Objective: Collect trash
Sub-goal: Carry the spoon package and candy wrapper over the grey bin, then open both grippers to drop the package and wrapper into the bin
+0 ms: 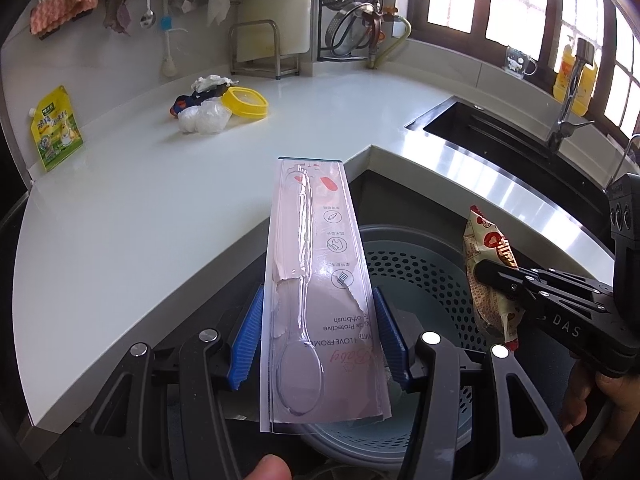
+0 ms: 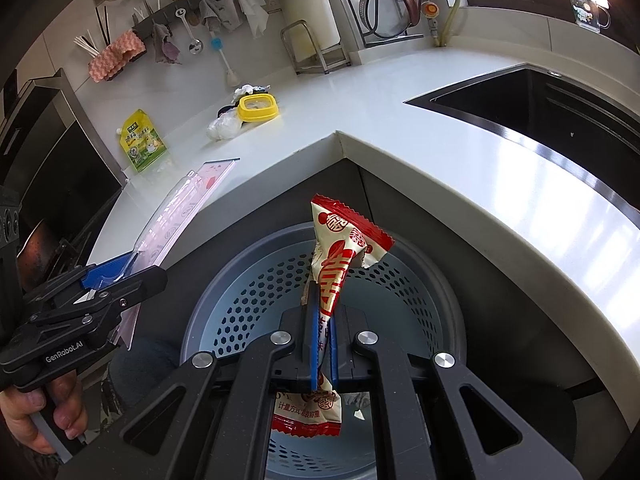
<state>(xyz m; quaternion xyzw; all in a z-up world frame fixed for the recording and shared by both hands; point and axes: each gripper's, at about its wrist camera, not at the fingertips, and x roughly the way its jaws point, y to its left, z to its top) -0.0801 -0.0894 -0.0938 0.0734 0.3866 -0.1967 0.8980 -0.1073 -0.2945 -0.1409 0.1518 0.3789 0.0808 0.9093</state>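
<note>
My left gripper (image 1: 320,340) is shut on a clear pink toothbrush blister pack (image 1: 316,280), held above the grey-blue perforated trash bin (image 1: 420,272). The pack also shows in the right wrist view (image 2: 180,208), with the left gripper (image 2: 108,280) beside the counter edge. My right gripper (image 2: 323,344) is shut on a red and cream snack wrapper (image 2: 340,256), held over the bin (image 2: 408,300). In the left wrist view the wrapper (image 1: 486,264) and right gripper (image 1: 500,276) hang at the right over the bin.
On the white counter (image 1: 160,200) lie crumpled plastic (image 1: 204,116), a yellow lid (image 1: 245,103), a blue-orange item (image 1: 188,102) and a green-yellow pouch (image 1: 54,130). A dark sink (image 1: 500,128) with a faucet (image 1: 568,108) is at the right. Racks stand at the back.
</note>
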